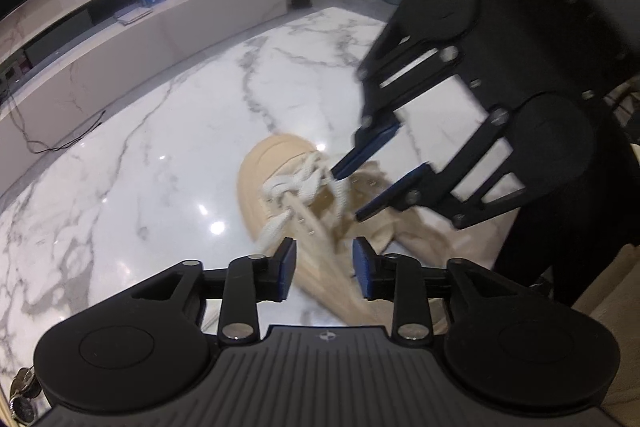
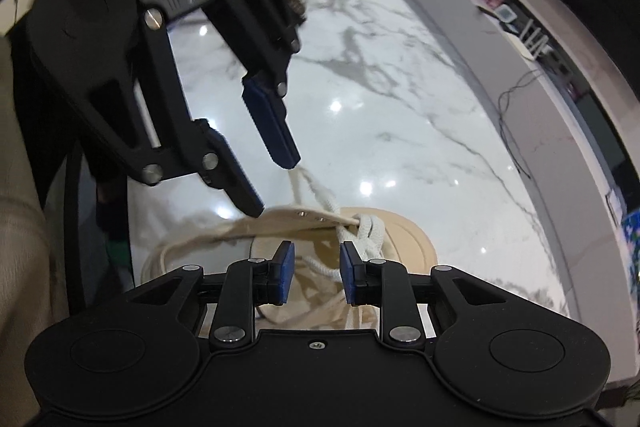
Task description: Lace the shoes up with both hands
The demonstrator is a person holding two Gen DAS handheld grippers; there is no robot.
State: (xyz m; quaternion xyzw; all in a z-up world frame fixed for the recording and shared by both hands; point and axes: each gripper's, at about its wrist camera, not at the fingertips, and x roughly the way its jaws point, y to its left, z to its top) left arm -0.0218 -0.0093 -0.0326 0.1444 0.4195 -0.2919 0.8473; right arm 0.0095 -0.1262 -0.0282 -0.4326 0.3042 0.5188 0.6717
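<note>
Your left gripper (image 1: pixel 324 269) hangs with its jaws spread over the beige shoe (image 1: pixel 280 187), pinching nothing. Your right gripper (image 2: pixel 315 274) is spread too, the white lace (image 2: pixel 362 233) loose between its 2 pads (image 2: pixel 285 271) and untouched. The shoe lies mid-desk (image 1: pixel 140 167) on the marble, its opening empty apart from slack lace.
</note>
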